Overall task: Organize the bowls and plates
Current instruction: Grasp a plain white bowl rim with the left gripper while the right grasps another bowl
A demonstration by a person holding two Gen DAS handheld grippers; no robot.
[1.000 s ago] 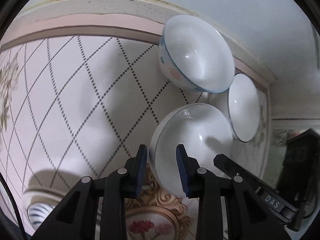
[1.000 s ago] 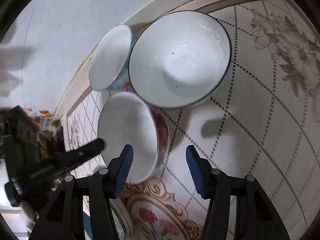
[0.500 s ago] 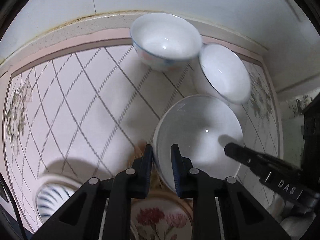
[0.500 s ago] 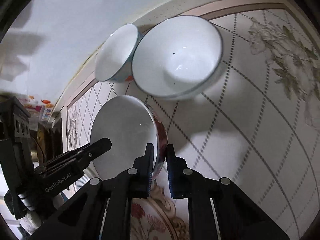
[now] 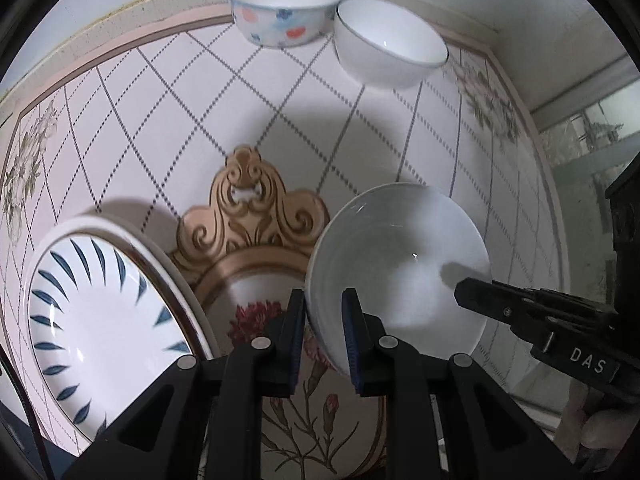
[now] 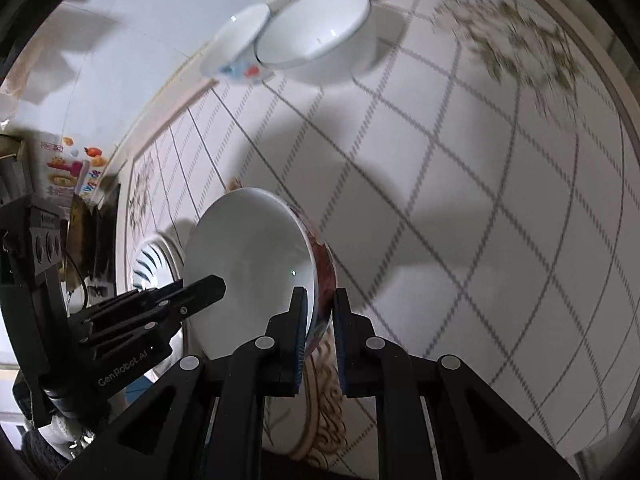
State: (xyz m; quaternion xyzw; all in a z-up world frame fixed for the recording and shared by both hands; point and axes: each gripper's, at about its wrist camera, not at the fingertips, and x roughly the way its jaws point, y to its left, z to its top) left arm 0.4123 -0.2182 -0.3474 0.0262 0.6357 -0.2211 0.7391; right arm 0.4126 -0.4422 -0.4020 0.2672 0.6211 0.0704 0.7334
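I have my left gripper (image 5: 323, 330) pinched on the near-left rim of the white bowl (image 5: 404, 268), one finger inside the wall and one outside. My right gripper (image 6: 320, 330) clamps the opposite rim of that bowl the same way, its red-patterned outer wall showing between the narrow fingers. The bowl hangs tilted between both grippers above the tablecloth (image 5: 168, 112), over its gold scroll emblem (image 5: 244, 216). On the near left sits a blue-striped plate (image 5: 96, 312). At the far edge a flowered bowl (image 5: 282, 20) and a plain blue-rimmed bowl (image 5: 386, 52) stand just beside each other.
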